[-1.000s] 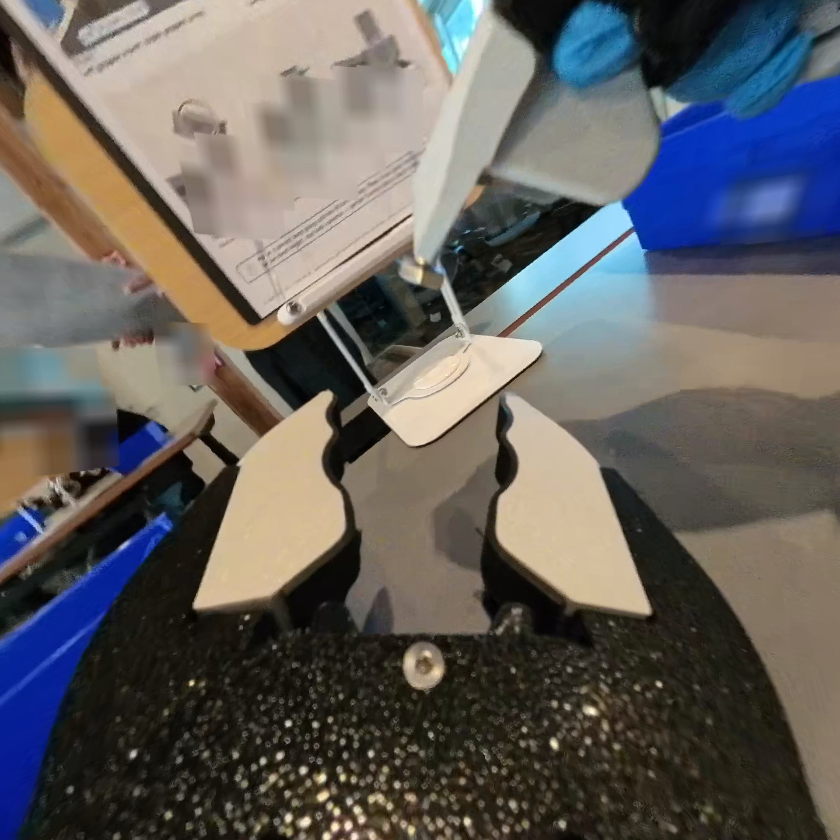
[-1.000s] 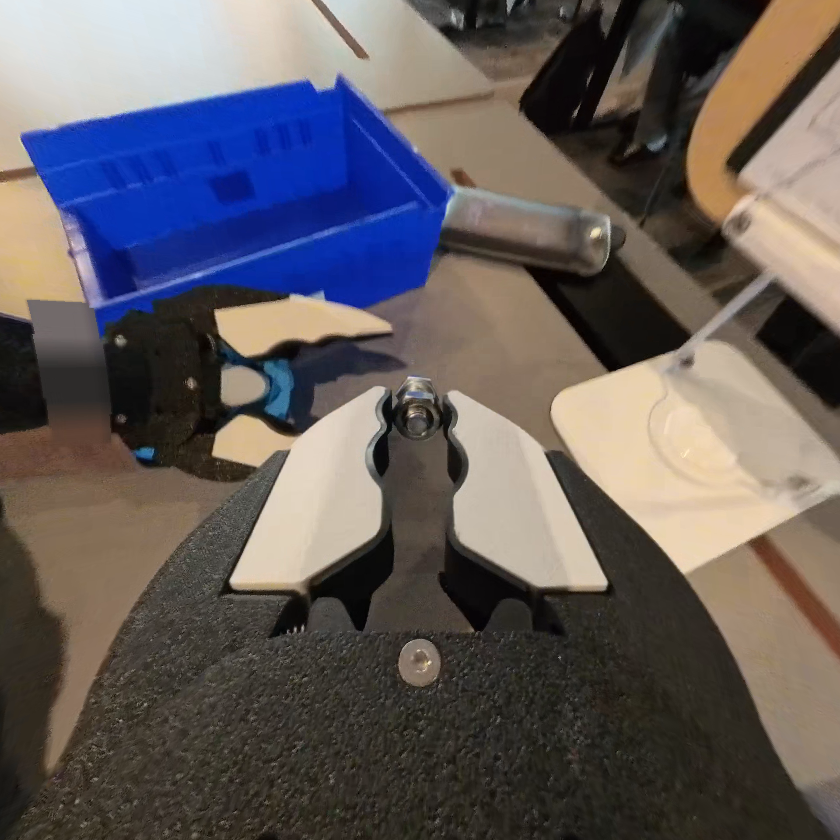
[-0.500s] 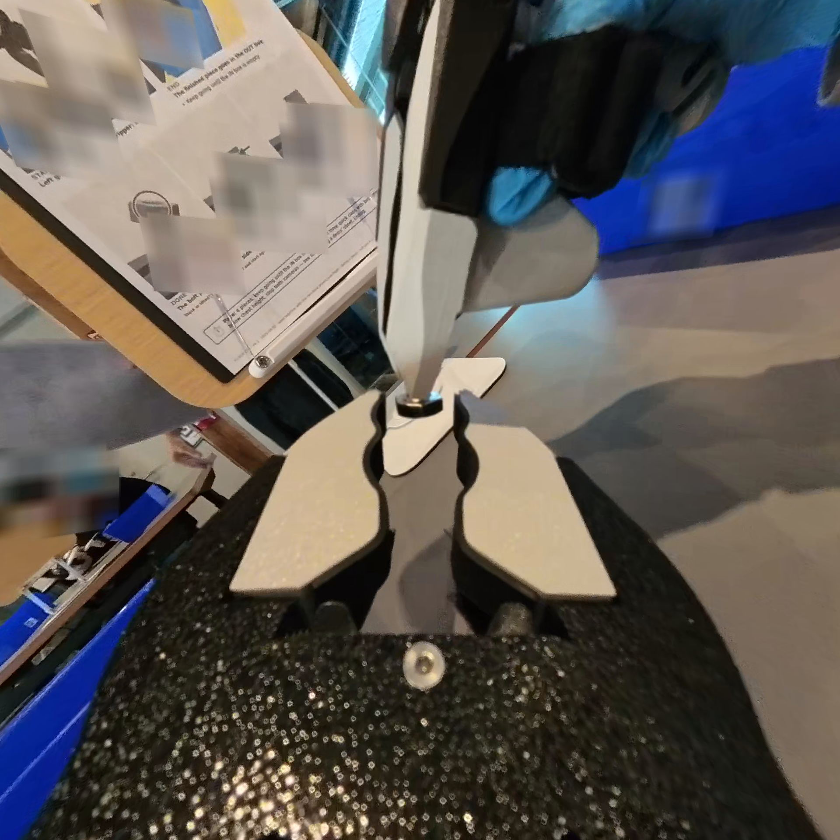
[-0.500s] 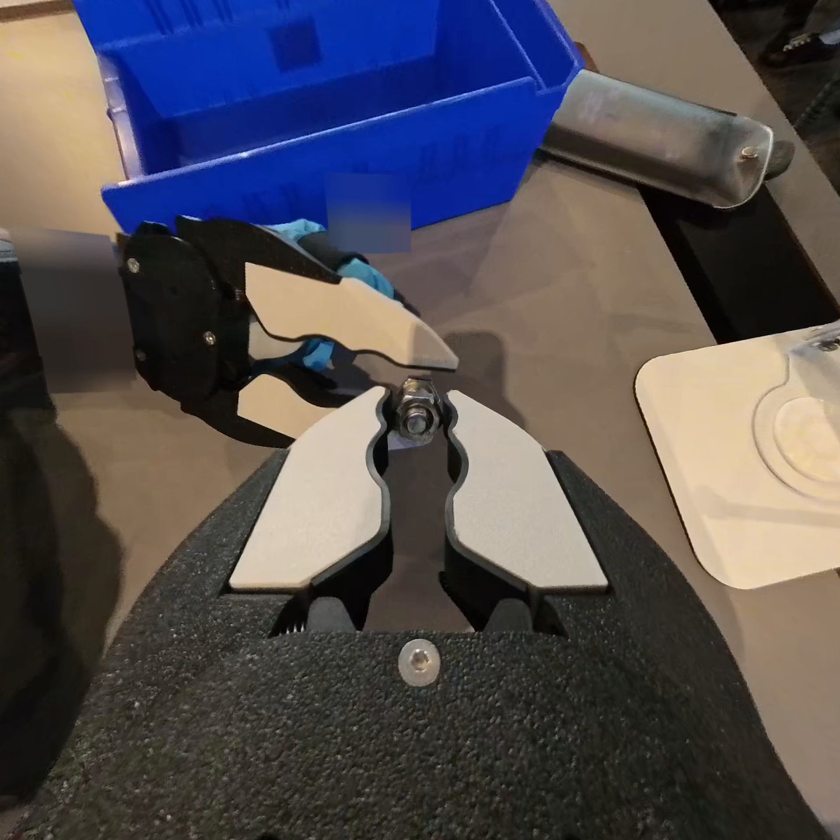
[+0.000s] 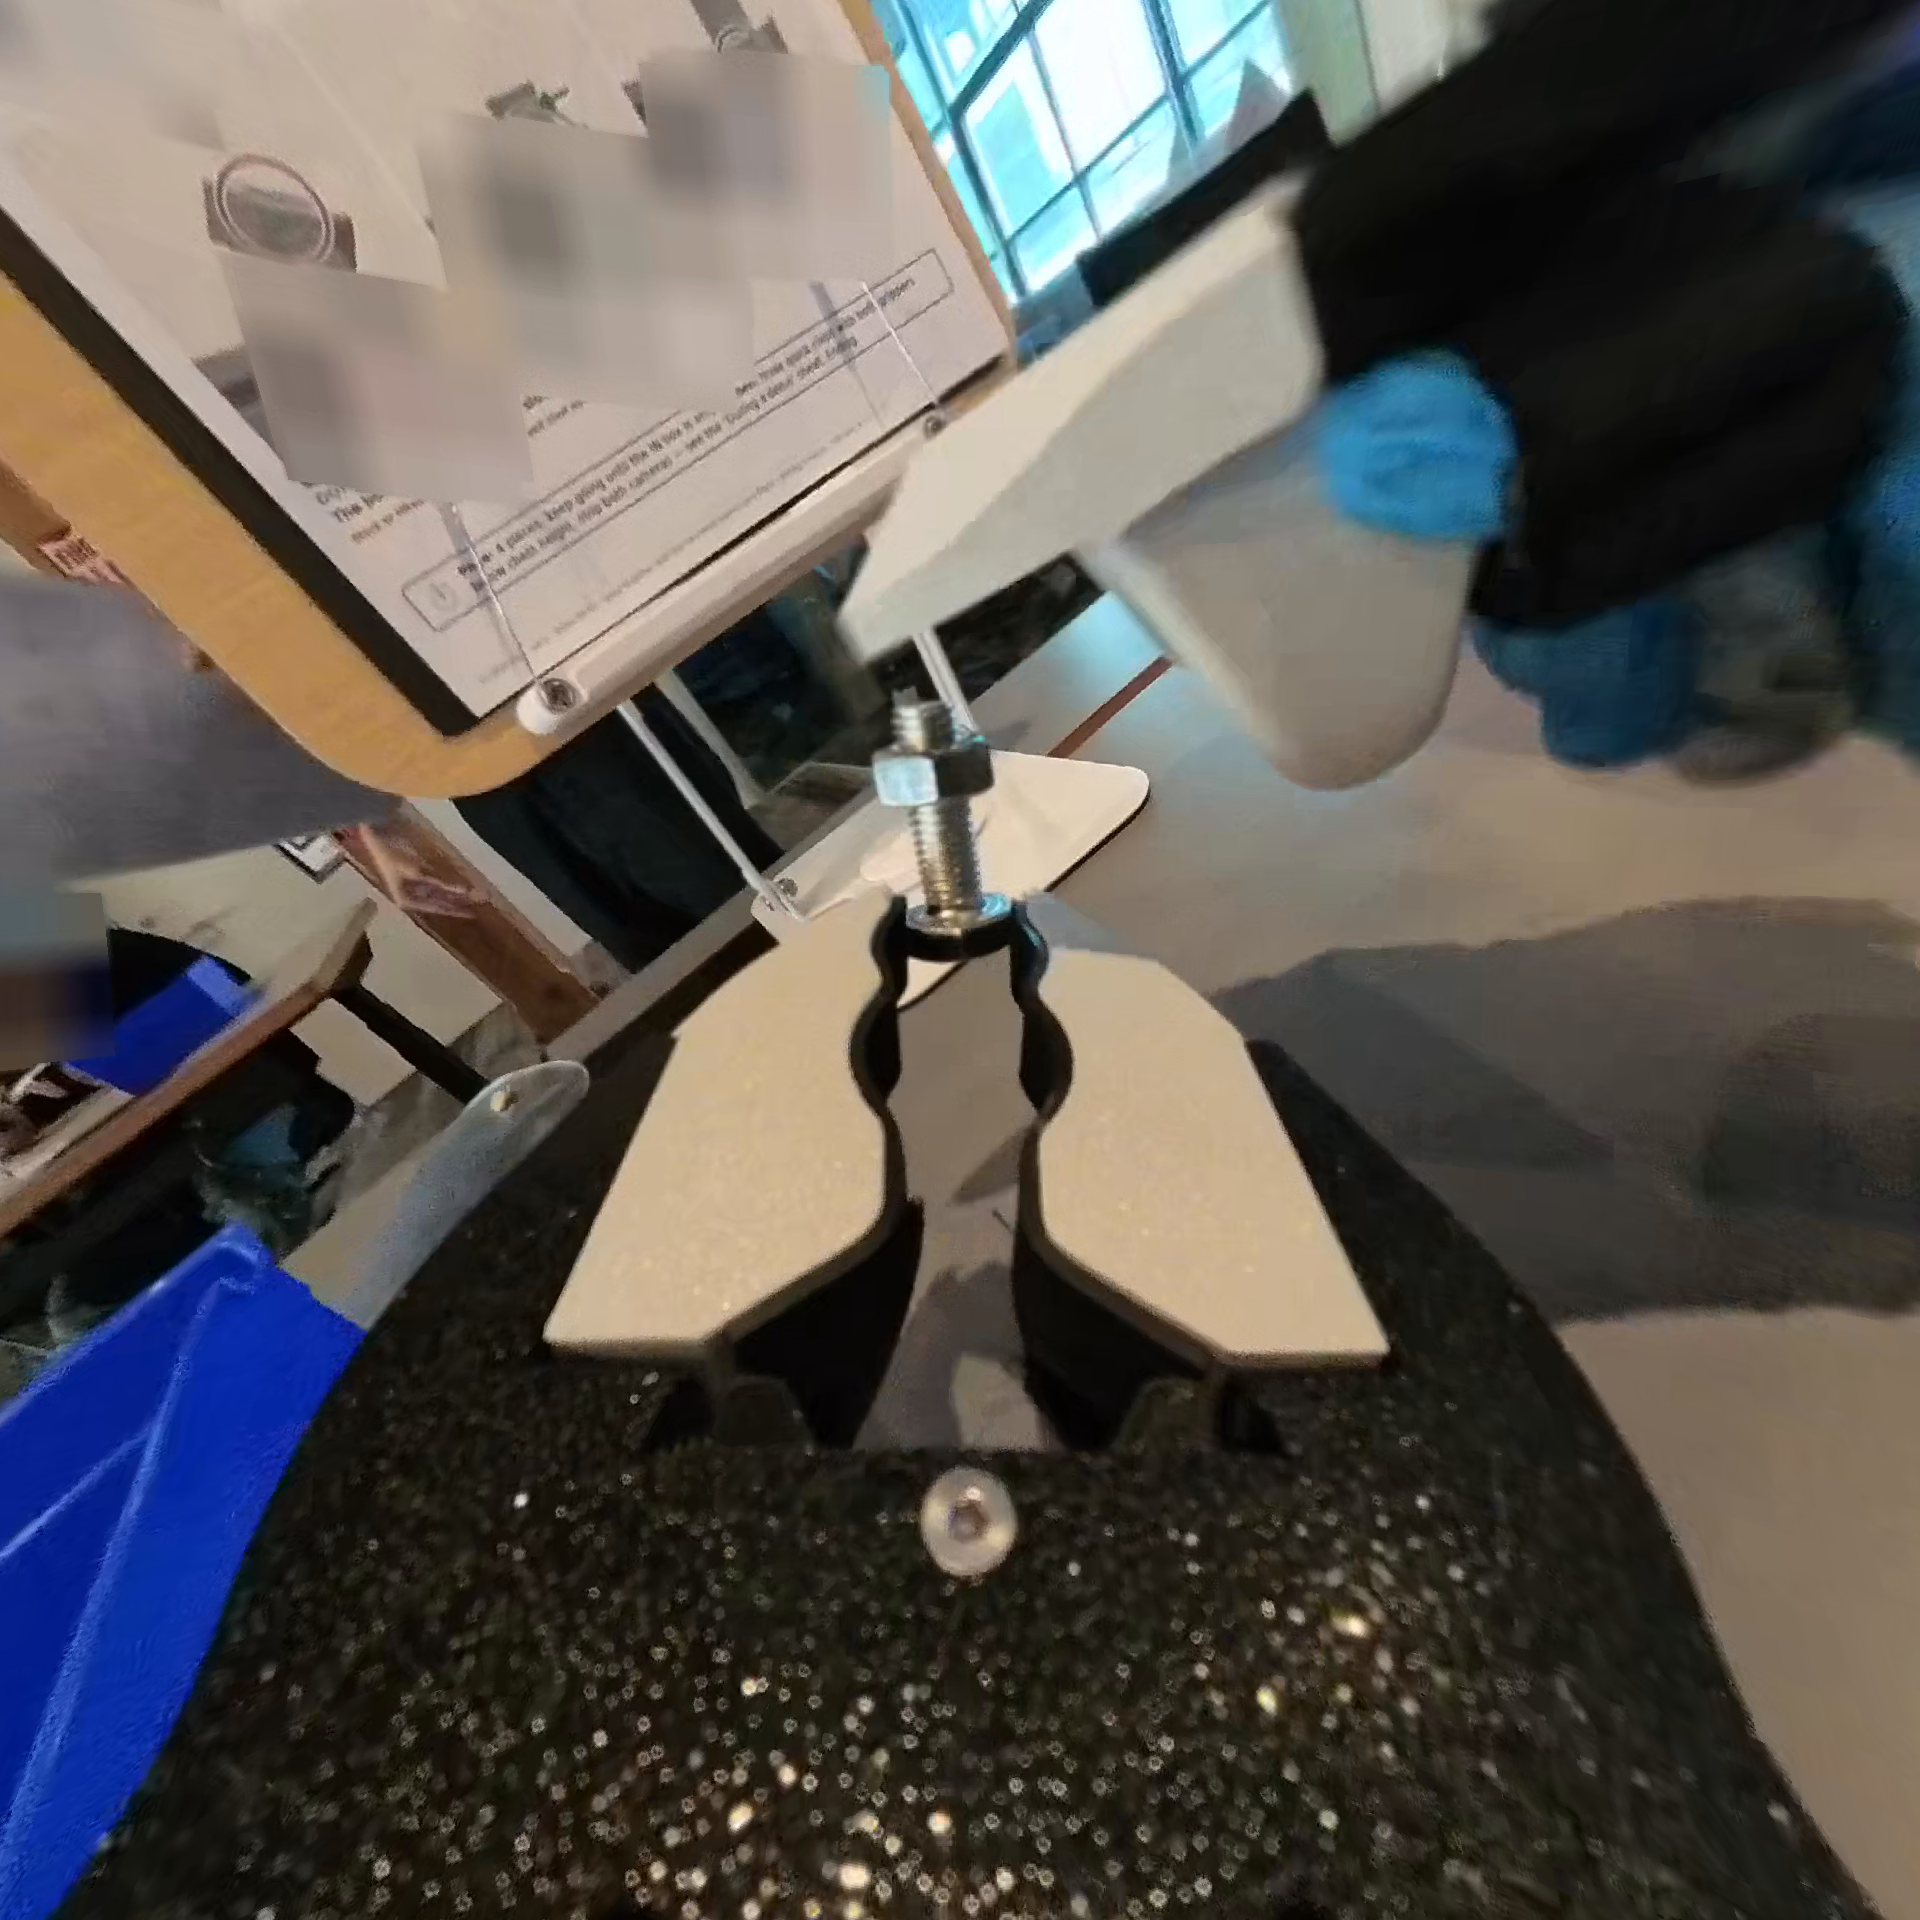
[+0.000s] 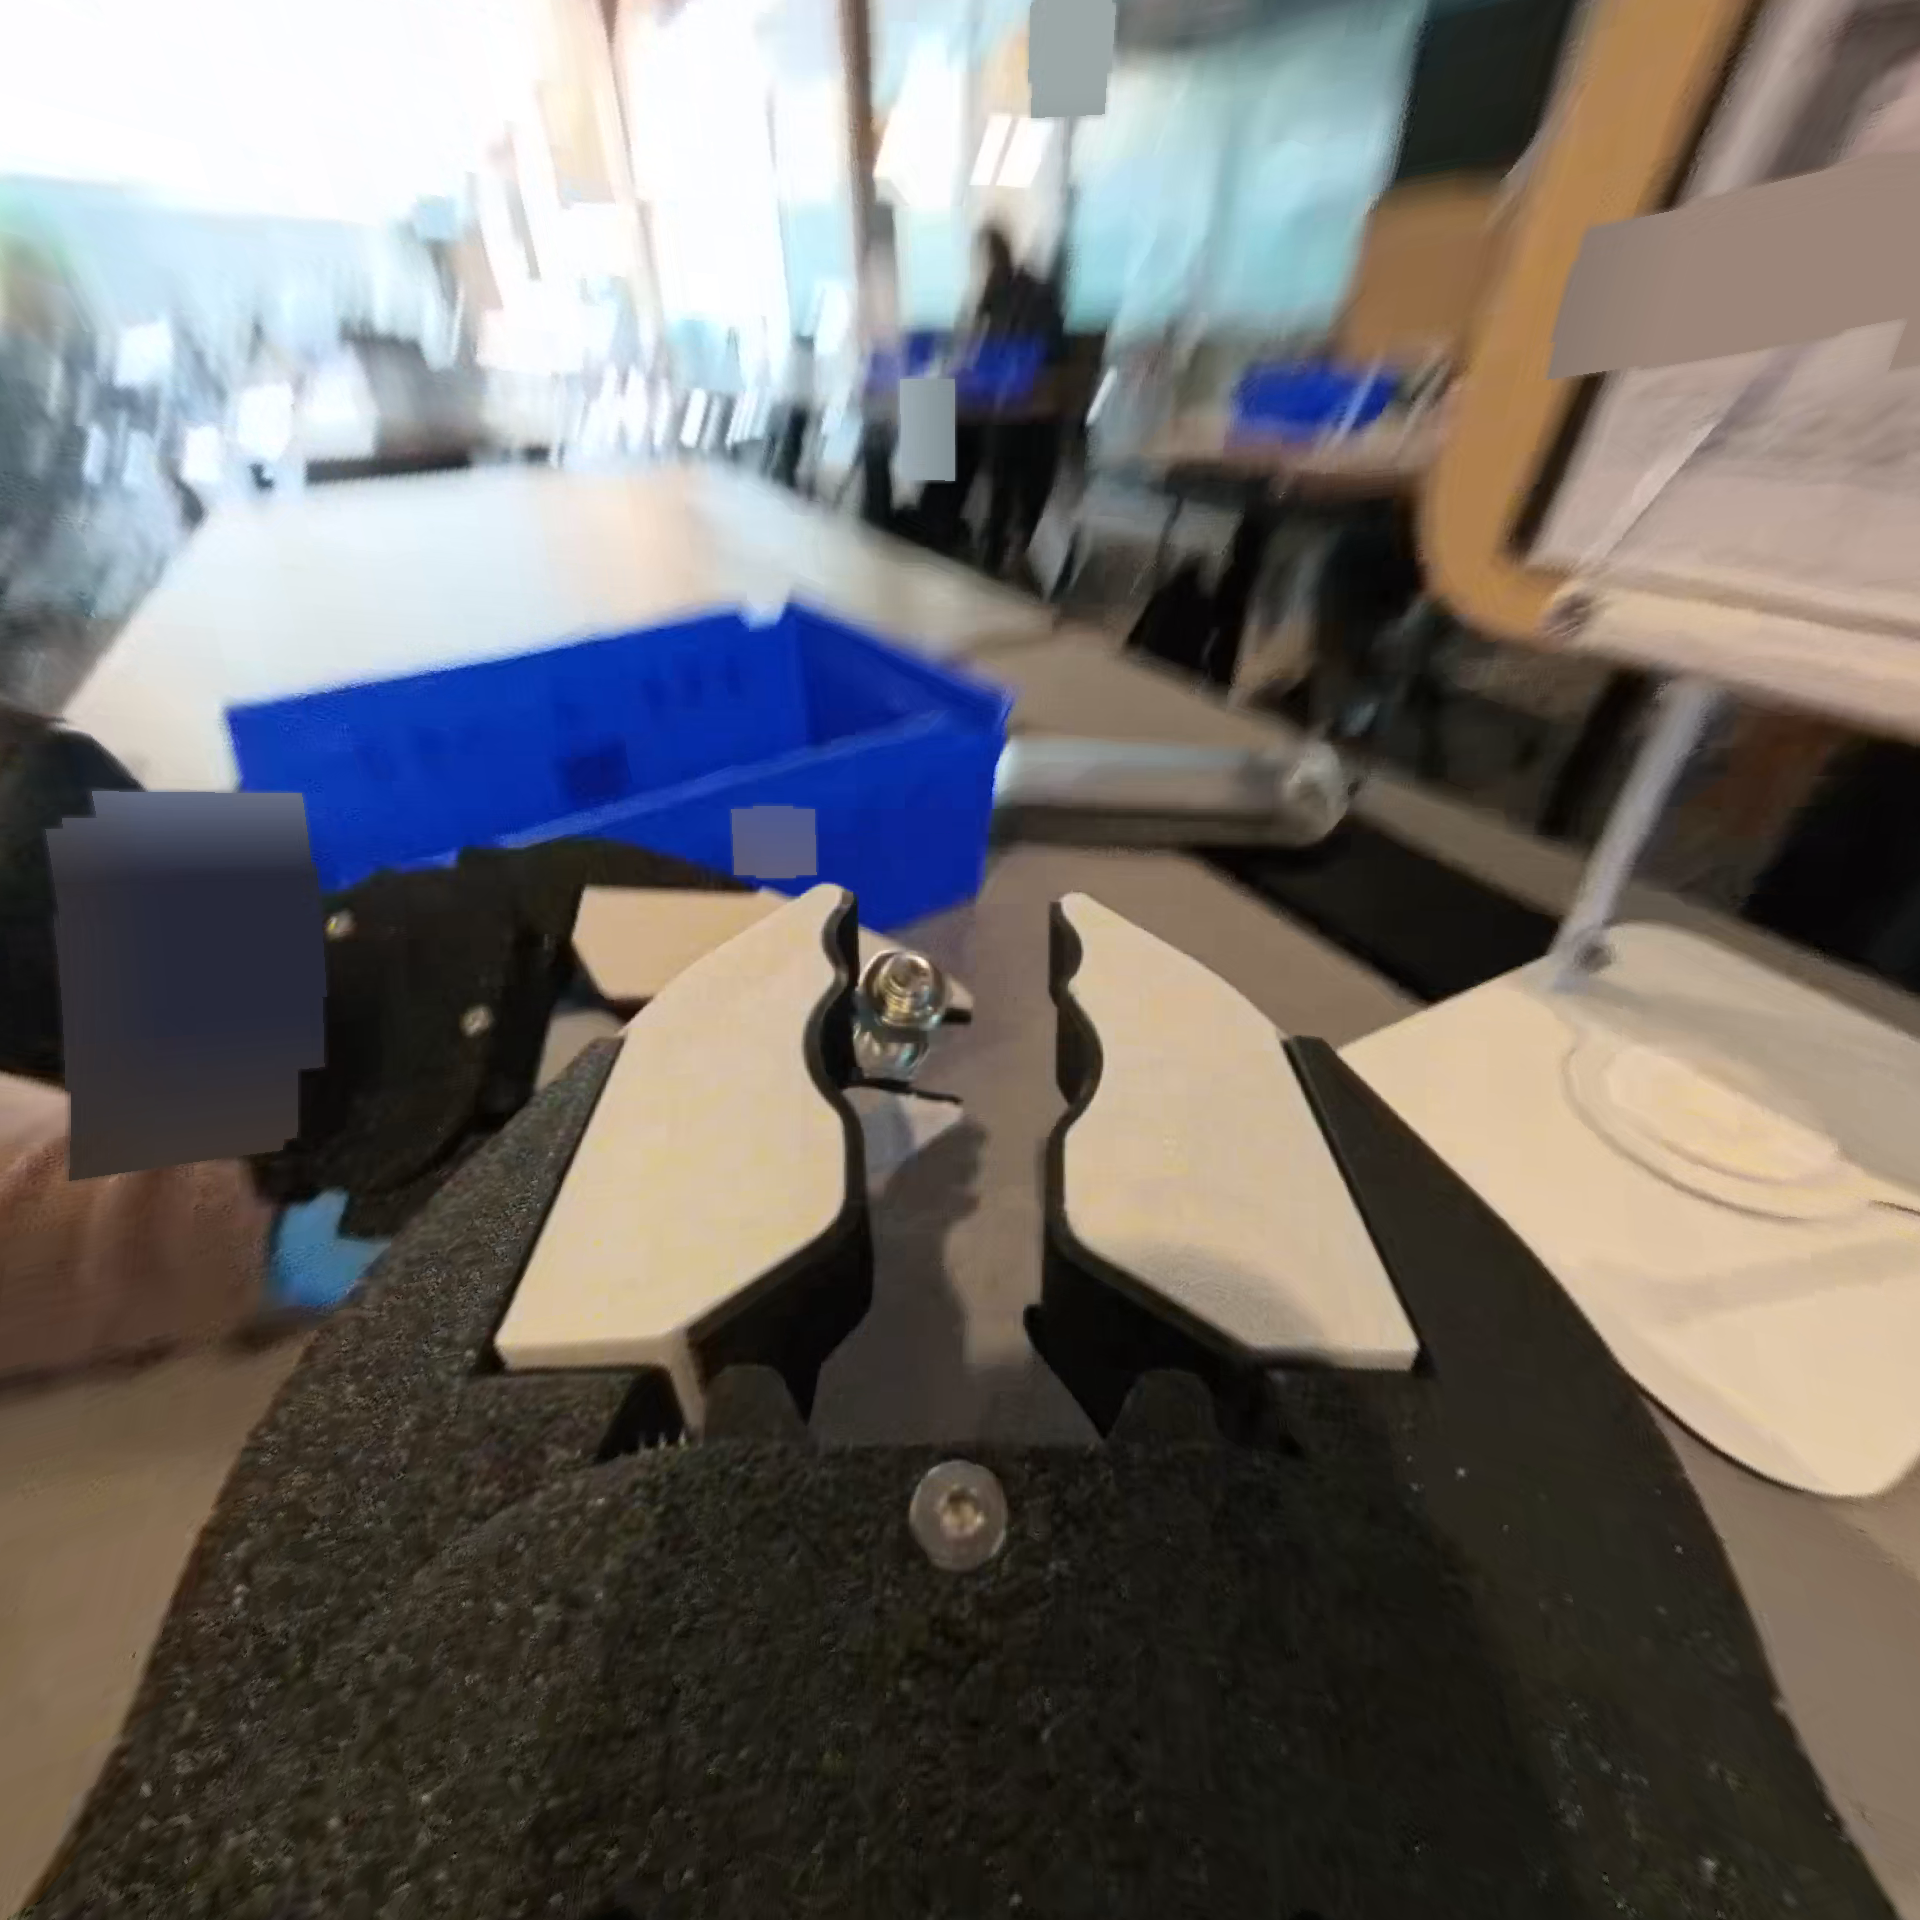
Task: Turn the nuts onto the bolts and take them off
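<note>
A silver bolt stands upright with a hex nut threaded near its top. My left gripper is shut on the bolt's head at its fingertips. In the right wrist view my right gripper is open and empty. The bolt sits just inside the right gripper's left fingertip, held from the left by the left gripper's fingers. In the left wrist view the right gripper's fingers hover blurred above and to the right of the bolt, with a blue-gloved hand behind them.
A blue bin stands behind the grippers, with a metal tube to its right. A sheet board on a white stand base is close on the right. Another blue bin edge shows low left. Spacing between my two grippers at the tips: around 5 centimeters.
My left gripper closed on the bolt's head. My right gripper, which held the bolt and nut, opened, let go and lifted away to the right.
</note>
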Motion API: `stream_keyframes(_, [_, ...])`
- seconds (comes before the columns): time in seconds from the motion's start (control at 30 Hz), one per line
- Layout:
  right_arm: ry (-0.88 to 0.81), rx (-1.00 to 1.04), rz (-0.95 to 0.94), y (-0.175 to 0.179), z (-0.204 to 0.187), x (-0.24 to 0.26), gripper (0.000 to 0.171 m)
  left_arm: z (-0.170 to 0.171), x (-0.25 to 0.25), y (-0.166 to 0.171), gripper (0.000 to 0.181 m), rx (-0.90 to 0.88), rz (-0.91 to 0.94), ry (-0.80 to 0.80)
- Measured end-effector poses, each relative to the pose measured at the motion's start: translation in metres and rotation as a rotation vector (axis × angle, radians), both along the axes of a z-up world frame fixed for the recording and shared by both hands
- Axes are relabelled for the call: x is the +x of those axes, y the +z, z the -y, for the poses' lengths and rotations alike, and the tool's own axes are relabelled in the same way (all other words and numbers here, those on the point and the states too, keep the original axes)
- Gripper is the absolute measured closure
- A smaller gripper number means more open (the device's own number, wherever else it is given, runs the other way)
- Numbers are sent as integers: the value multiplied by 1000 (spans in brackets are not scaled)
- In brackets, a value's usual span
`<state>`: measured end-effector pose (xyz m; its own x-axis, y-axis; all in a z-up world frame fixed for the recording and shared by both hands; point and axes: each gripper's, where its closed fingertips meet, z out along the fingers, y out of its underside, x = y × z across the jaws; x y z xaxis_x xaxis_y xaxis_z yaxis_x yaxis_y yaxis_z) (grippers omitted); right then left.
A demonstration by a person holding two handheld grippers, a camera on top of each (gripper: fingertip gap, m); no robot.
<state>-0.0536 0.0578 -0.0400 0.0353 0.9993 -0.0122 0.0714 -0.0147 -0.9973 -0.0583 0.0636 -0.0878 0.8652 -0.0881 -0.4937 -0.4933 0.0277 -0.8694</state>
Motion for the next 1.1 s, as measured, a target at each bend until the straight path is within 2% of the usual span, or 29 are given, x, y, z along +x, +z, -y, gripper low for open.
stream_keyframes(0.07, [-137,20,-240,5,-7,16,138,-1,-3,-1,163,-8,25,5])
stream_keyframes(0.1, [-201,45,-299,1,-10,23,138,-2,-4,-3,163,-13,32,9])
stream_keyframes(0.17, [-209,88,-296,-7,-7,22,136,-3,-6,-6,163,-24,29,18])
stream_keyframes(0.23, [-107,84,-267,-10,6,10,134,-4,-5,-9,163,-36,16,20])
stream_keyframes(0.5, [-123,-15,-226,-27,-5,2,131,-4,-2,-12,163,-39,28,9])
stream_keyframes(0.67, [-236,-39,-228,-30,-19,17,136,-4,-7,-10,163,-35,76,9])
stream_keyframes(0.83, [-133,-63,-243,-27,-6,2,131,-7,-4,-13,163,-56,98,-14])
stream_keyframes(0.93, [-191,-77,-196,-36,-12,4,132,-5,-6,-11,163,-40,96,-10])
stream_keyframes(0.97, [-235,-87,-208,-35,-18,11,138,-5,-7,-11,163,-40,103,-11])
stream_keyframes(1.0, [-255,-95,-249,-31,-20,17,137,-5,-8,-11,163,-43,112,-13])
stream_keyframes(1.1, [-149,-126,-336,-18,-10,14,129,-7,-6,-13,163,-52,104,-19])
